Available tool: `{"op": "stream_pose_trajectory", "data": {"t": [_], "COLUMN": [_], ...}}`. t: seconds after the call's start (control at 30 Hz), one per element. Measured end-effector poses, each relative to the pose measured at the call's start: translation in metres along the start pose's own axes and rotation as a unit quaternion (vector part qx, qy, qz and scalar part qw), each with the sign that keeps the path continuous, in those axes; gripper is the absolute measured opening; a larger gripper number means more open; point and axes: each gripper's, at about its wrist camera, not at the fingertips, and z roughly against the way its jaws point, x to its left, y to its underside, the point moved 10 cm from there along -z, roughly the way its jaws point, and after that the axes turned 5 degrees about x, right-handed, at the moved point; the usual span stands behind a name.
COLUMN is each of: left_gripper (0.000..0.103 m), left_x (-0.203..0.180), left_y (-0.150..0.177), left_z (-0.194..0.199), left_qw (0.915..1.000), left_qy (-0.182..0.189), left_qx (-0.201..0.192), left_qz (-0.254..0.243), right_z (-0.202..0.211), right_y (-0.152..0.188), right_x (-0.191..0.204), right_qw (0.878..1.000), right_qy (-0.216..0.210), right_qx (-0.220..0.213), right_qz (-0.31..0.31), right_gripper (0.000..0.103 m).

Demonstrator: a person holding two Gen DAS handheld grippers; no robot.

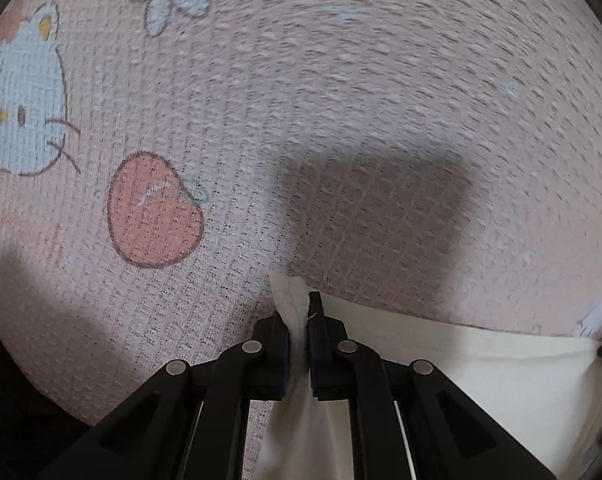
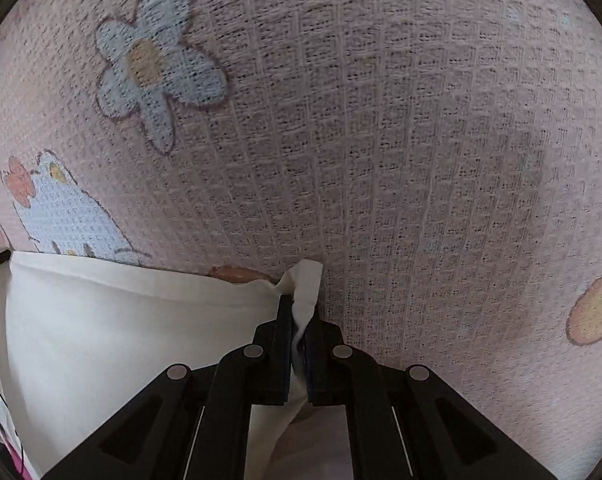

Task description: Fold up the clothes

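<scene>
The left gripper (image 1: 299, 320) and right gripper (image 2: 299, 316) are each pinching 1 corner of the white garment (image 2: 121, 320), its held edge stretching taut between them, hanging just above the pink waffle blanket (image 2: 381, 140), nearest its blue flower (image 2: 157, 64)

Soft, even lighting; a blocky shadow (image 1: 375, 208) falls on the pink waffle-weave blanket (image 1: 341, 80). Fisheye curvature and dark corners; upper left-wrist view motion-blurred
</scene>
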Motion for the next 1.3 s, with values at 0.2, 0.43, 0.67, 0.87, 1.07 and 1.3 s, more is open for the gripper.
{"op": "stream_pose_trajectory", "data": {"t": [0.2,0.43,0.67,0.87,1.07,1.3], "left_gripper": [0.008,0.006,0.005,0.006,0.008,0.008], "left_x": [0.000,-0.045,-0.065,-0.069,-0.074,-0.064], "left_y": [0.003,-0.029,-0.037,-0.041,-0.036,-0.050], "left_z": [0.001,0.007,0.032,0.035,-0.004,-0.006], "left_qw": [0.9994,0.9999,0.9982,0.9977,0.9969,0.9943], "left_qy": [0.015,-0.012,-0.008,-0.012,-0.071,-0.009], "left_qx": [0.018,-0.004,-0.044,-0.046,-0.022,-0.016], "left_qz": [0.027,-0.007,-0.041,-0.048,-0.027,0.105], "right_z": [0.009,0.008,0.032,0.020,-0.035,-0.047], "right_y": [0.003,-0.004,-0.010,0.003,0.008,0.015], "right_x": [-0.016,0.000,0.015,0.033,0.048,0.044], "right_qw": [0.999,0.998,0.988,0.981,0.980,0.979], "right_qy": [-0.030,0.036,0.106,0.144,0.171,0.177], "right_qx": [0.005,-0.022,-0.069,-0.062,-0.025,-0.038], "right_qz": [-0.016,0.049,0.093,0.117,0.101,0.096], "right_gripper": [0.006,0.002,0.001,0.001,0.001,0.001]}}
